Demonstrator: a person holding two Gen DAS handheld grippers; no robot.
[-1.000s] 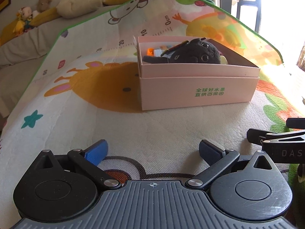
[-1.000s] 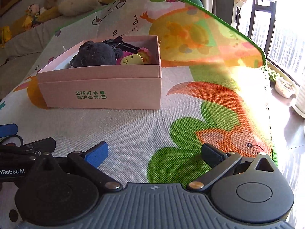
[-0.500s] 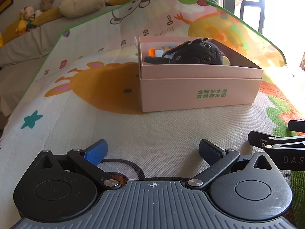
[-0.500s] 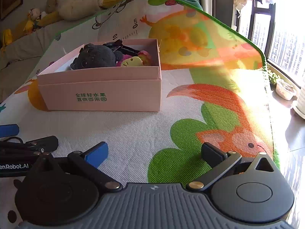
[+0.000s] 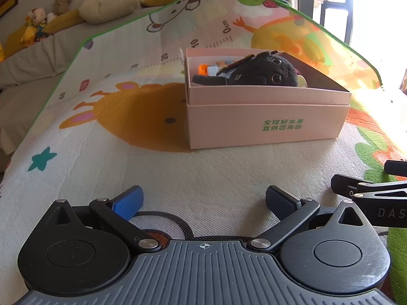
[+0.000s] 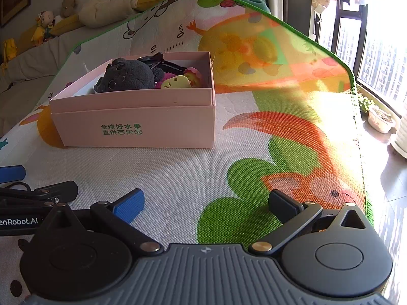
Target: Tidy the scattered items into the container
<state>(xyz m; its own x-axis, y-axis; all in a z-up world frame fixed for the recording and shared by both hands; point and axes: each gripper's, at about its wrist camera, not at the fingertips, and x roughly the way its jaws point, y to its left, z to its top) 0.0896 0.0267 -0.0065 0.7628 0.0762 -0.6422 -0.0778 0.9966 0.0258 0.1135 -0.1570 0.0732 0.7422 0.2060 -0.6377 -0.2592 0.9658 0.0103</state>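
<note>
From my right wrist camera, the right gripper is spread wide with nothing between its fingers, low over the mat. The pink box sits ahead, holding a black plush and small toys. The left gripper shows at left.

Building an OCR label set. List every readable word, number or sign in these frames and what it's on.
"全球好水果 / 直供百果园", green print, front of the pink box.
"0cm", "10", "20": ruler print on the play mat; the marks further along are too distorted to read.
"DAS", cut off by the frame edge: right gripper seen from the left wrist.
"enRobot.AI", start cut off: left gripper seen from the right wrist.
Wall pictures: nothing readable.
</note>
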